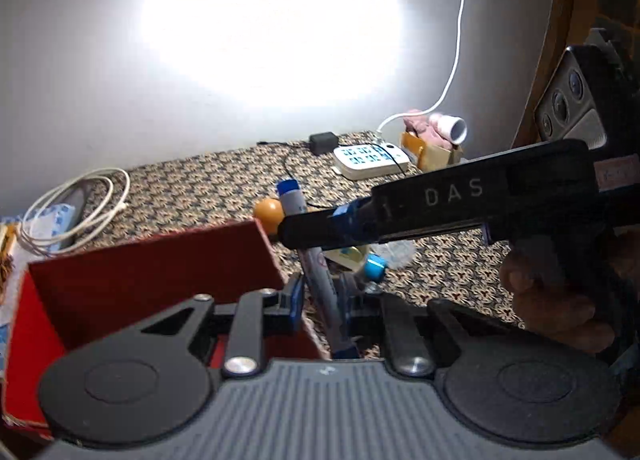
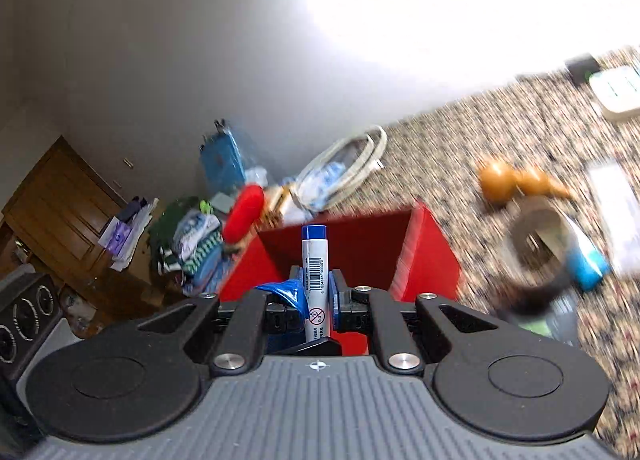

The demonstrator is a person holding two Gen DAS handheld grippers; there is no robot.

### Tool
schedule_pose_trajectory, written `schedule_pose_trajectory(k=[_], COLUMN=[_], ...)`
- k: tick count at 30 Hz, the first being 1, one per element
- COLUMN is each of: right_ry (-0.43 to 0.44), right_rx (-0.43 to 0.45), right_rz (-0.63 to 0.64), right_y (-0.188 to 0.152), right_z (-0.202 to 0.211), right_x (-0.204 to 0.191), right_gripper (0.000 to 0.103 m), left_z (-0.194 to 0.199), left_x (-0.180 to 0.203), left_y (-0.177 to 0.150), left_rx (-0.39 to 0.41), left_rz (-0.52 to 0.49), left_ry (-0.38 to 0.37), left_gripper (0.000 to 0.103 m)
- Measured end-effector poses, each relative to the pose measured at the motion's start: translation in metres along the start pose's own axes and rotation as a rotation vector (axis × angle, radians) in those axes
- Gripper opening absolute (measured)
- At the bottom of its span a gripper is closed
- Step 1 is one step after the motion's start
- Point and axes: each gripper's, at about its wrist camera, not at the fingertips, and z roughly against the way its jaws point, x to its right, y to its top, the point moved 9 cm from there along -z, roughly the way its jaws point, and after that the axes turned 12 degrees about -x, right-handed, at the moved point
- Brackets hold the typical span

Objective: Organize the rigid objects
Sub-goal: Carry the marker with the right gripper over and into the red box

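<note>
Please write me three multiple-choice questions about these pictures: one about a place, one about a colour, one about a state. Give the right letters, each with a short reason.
1. Where does the orange gourd lie?
A. inside a drawer
B. on the patterned cloth
C. on a chair

2. What colour is the cap of the white tube?
A. red
B. blue
C. green

3. The right gripper is:
A. open and empty
B. shut on the white tube
C. shut on a cable

Answers:
1 B: the gourd rests on the cloth, right of the red box.
2 B: the tube's top end is plainly blue.
3 B: both pads press the tube's sides.
</note>
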Motion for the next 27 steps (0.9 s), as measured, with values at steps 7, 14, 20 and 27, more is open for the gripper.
schedule_pose_trajectory(k=[7,14,20,27], right_ry=[-0.005,-0.027,-0.063,-0.093], right_rx=[-0.042,-0.218,-0.371,-0.431], right_rz=[0.036,-0.04,-0.103,-0.14], right_y=[0.036,0.019,-0.001,0.0], right_z=[-0.084,-0.185,-0.243,-0.262], right_x=[-0.046,-0.053,-0.049,-0.045], right_gripper=[0.0,0.0,0.0,0.0], left_z=[0.01,-0.027,-0.054,-0.057], left_x=[-0.101,-0.177,-0.218,-0.224], left_y=[-0.005,-0.041,-0.064,-0.065], left_rx=[-0.006,-0.174,-0.296,-0.32], left_rz=[0.068,0.141,0.195,0.184], left_ry=[0.081,0.16,0.217,0.23], left_gripper=[0.013,0.013,0.013,0.014])
